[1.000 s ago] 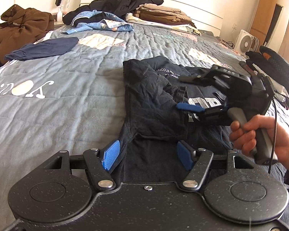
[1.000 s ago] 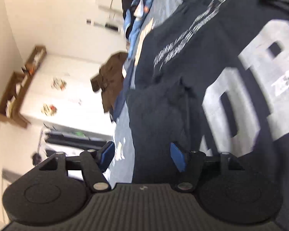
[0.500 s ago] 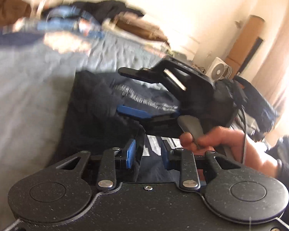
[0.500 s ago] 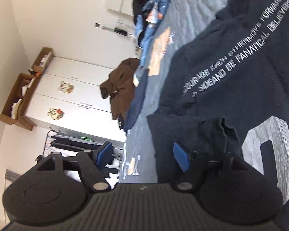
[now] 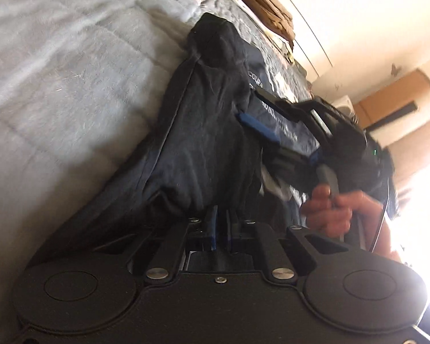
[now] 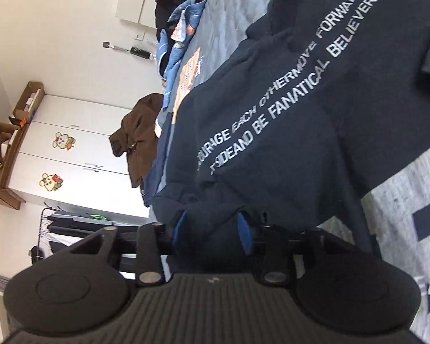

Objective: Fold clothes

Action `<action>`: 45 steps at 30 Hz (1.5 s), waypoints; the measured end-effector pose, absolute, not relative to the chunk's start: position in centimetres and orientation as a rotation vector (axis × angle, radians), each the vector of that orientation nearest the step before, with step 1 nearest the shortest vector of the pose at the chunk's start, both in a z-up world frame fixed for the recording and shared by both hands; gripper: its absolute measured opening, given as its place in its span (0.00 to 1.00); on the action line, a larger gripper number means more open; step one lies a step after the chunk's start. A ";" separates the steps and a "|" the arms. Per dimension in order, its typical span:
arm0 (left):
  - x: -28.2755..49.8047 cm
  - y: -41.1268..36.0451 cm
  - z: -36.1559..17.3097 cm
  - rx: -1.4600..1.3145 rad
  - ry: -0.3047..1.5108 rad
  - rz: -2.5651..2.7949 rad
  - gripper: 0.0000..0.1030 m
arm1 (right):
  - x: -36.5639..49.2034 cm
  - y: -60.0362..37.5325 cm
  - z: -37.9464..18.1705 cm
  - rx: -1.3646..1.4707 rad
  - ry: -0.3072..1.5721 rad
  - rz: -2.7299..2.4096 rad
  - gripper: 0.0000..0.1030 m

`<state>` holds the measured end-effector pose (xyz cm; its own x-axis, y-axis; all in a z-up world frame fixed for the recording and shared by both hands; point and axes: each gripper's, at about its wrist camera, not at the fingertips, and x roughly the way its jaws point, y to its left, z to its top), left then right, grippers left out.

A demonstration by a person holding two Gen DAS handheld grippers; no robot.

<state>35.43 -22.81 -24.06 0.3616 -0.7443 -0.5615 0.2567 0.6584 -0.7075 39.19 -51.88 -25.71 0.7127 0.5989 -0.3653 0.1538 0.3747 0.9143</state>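
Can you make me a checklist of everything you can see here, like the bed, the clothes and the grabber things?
Surface: grey quilted bedspread.
Job's things: dark navy T-shirt, white lettering, bunched.
Clutter: brown garment, blue clothes, folded tan stack.
Grippers: left gripper closing, nearly shut on shirt cloth; right gripper closing, shirt fabric between its pads; hand holds its handle.
Cables: thin cable by the hand.
Surroundings: white wardrobe, hairbrush, cardboard boxes.

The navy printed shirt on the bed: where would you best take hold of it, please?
Probably its bunched near edge, coming low from the near side over the grey bedspread: the navy printed shirt lies mostly flat elsewhere, offering nothing to pinch.
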 end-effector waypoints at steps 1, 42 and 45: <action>35.4 -22.6 -24.1 -0.569 1.008 -0.685 0.08 | 39.2 -51.9 -25.6 1.165 0.767 0.318 0.31; 4.4 -24.6 -9.9 -0.077 0.508 -0.690 0.69 | -6.6 -51.2 -11.4 0.458 0.462 -0.131 1.00; 4.5 -24.9 -9.6 -0.082 0.478 -0.683 0.69 | -5.8 -51.7 -9.8 0.437 0.424 -0.115 1.00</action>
<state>4.51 -24.87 -9.61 0.6722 -0.6246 -0.3975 0.5875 0.7767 -0.2271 -5.83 -51.65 -9.79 0.9067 -0.0180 -0.4215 0.1974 0.9011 0.3860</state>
